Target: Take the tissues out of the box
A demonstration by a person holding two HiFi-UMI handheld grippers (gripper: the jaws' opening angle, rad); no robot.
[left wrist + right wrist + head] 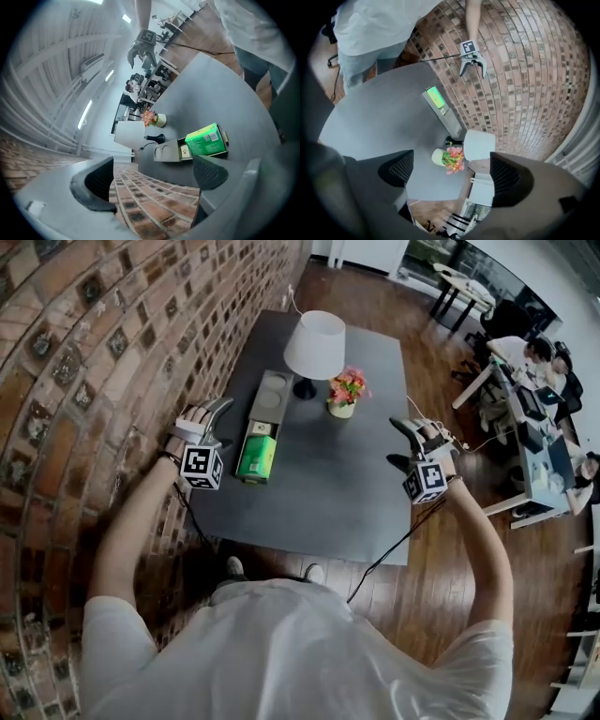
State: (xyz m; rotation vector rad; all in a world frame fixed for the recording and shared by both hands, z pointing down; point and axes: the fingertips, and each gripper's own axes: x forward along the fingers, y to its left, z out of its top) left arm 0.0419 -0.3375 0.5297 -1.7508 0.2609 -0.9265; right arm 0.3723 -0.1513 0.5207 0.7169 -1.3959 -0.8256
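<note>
Green tissue box sits at the near end of the grey tray, with neither gripper on it.
The tray lies along the surface's left edge by the brick wall (lamp and flower pot just beyond, mid-surface). Left gripper hovers just beside the box on the wall side, jaws spread, nothing between. Right gripper is well apart at the right edge, jaws also spread, empty.
</note>
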